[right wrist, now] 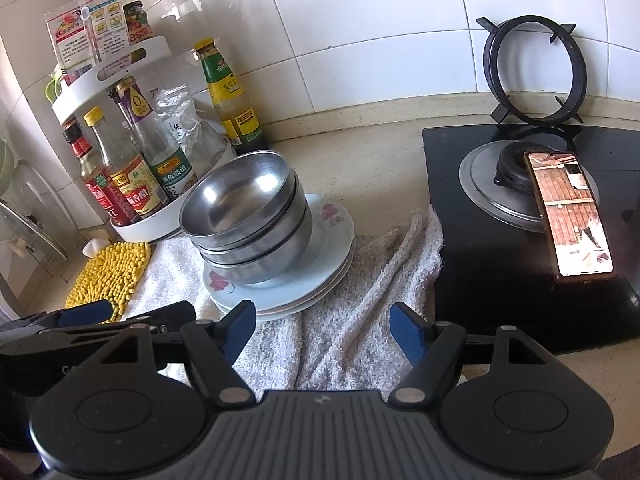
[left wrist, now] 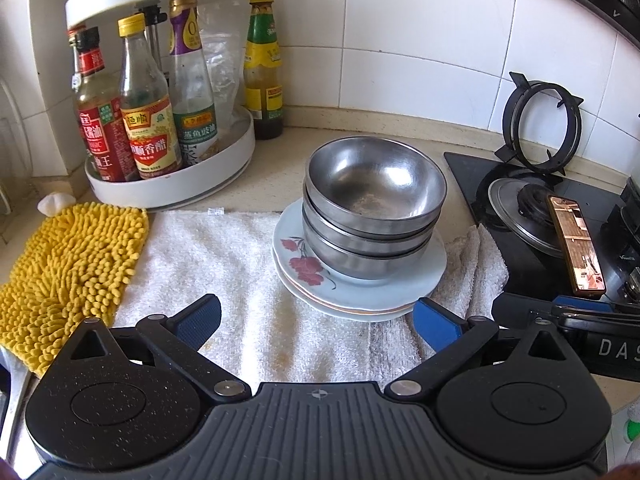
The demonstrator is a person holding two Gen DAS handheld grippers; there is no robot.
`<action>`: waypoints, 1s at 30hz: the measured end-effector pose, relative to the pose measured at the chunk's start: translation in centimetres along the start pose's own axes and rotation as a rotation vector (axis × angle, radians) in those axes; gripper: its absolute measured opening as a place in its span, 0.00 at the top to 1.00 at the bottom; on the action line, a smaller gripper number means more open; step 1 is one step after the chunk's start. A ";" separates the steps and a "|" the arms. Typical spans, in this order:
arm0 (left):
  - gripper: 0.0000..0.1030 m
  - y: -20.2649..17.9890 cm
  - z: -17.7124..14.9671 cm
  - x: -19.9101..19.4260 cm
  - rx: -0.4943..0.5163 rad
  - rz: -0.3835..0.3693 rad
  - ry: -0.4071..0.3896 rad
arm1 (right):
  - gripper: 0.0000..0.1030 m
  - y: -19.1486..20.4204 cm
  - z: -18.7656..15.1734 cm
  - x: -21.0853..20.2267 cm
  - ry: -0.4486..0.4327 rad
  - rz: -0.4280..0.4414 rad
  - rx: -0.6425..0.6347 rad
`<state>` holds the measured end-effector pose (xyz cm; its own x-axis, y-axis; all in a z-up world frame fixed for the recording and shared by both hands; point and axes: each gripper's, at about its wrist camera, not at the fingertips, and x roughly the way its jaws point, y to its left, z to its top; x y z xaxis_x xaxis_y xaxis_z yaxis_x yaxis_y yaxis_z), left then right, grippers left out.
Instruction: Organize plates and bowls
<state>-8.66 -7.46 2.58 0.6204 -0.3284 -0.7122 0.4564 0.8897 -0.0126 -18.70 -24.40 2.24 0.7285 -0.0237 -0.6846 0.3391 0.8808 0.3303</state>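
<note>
Bowls (left wrist: 374, 208) nested on plates (left wrist: 384, 284), on towel (left wrist: 240, 280) on worktop. Stack ahead, slightly right of left gripper (left wrist: 316, 320); ahead-left of right gripper (right wrist: 322, 330). Both spread wide, holding nothing. Left looks nearer.

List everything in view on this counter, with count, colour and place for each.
metal bowls: three, silver, nested on the plates
plates: a stack, white, top one with red flowers, on the towel
towel: one, white, spread on the counter
cleaning mitt: one, yellow, left of the towel
condiment rack: one, white, two tiers, back left, holding sauce bottles
green-labelled bottle: one, beside the rack by the wall
stove: one, black, right
pot support ring: one, black, leaning on the wall tiles
phone: one, screen lit, propped on the burner
left gripper: open, empty, before the plates
right gripper: open, empty, over the towel
</note>
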 end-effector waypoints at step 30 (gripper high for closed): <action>0.00 -0.2 -0.2 -1.3 0.035 0.055 -0.033 | 0.12 0.4 -0.3 -0.5 -0.004 0.007 -0.002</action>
<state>-9.69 -7.18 3.39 0.6661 -0.2899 -0.6872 0.4423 0.8954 0.0509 -19.10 -23.91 2.54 0.7333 -0.0201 -0.6796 0.3334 0.8818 0.3337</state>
